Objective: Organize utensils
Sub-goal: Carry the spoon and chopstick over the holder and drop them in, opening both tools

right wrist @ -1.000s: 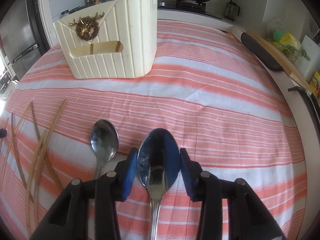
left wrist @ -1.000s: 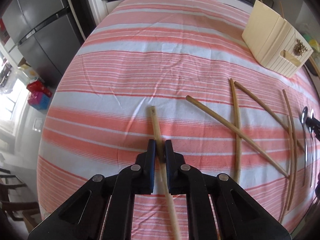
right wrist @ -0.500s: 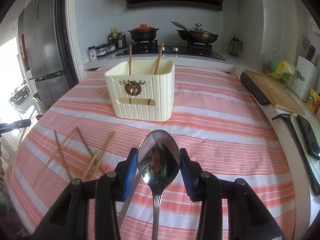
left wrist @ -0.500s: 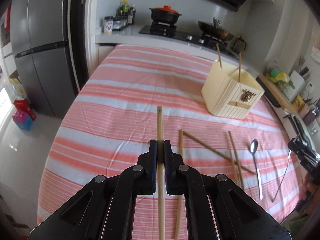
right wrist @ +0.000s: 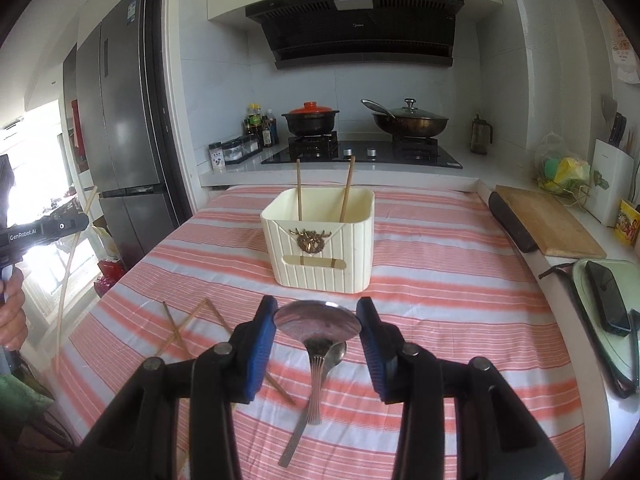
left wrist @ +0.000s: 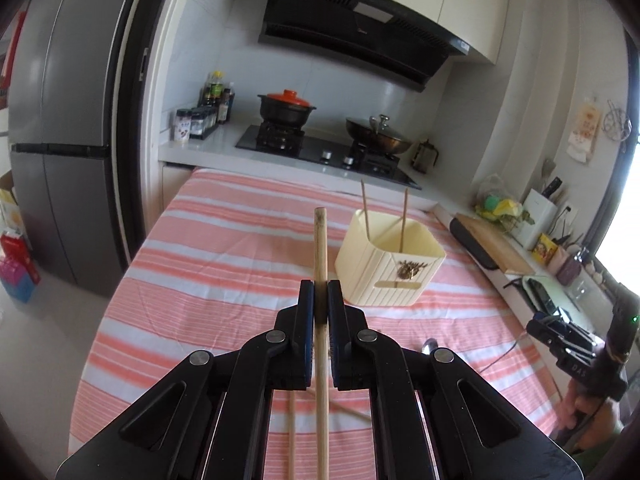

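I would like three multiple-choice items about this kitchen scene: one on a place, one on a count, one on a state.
1. Where does the cream utensil holder stand?
A. on the striped tablecloth
B. on the stove
C. on the cutting board

2. How many chopsticks stand in it?
A. none
B. two
C. five

3. What does the right gripper hold?
A. nothing
B. a chopstick
C. a spoon

Key: 1 A, stripes surround its base. 2 B, two sticks rise above its rim. 3 C, the bowl sits between the blue pads.

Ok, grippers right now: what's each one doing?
Left gripper: shut on a chopstick.
Right gripper: shut on a spoon, gripped by its bowl.
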### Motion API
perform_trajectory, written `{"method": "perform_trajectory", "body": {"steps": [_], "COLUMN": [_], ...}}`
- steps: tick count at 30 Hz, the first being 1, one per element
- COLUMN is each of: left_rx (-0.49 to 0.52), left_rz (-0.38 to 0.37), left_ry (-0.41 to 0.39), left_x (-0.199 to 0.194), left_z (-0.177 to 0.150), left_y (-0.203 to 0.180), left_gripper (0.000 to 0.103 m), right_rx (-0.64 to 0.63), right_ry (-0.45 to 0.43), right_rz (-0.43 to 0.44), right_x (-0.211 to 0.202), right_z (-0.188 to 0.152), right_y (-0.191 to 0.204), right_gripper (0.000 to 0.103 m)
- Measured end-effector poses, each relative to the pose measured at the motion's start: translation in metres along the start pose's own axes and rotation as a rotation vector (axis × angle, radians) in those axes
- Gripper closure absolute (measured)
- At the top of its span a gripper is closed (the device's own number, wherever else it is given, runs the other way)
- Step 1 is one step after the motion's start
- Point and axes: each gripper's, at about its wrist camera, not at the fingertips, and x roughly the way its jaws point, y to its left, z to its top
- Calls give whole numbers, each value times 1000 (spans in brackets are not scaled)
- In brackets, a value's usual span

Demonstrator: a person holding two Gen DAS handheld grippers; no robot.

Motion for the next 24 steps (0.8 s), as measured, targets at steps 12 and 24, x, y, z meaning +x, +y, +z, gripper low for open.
{"method": "perform_trajectory", "body": {"steps": [12, 24], "left_rx": [2, 94], "left_rz": [-62, -93], "left_ry": [-27, -213], "left_x": [10, 65], "left_z": [28, 161], "left_y": [-13, -80], "left_gripper": [98, 98], "right_rx": [-33, -42], "right_ry": [-21, -132], "right_rz": [10, -10], "right_x": [3, 44], "right_z": [35, 175], "right_y": [1, -22], "right_gripper": [62, 62]}}
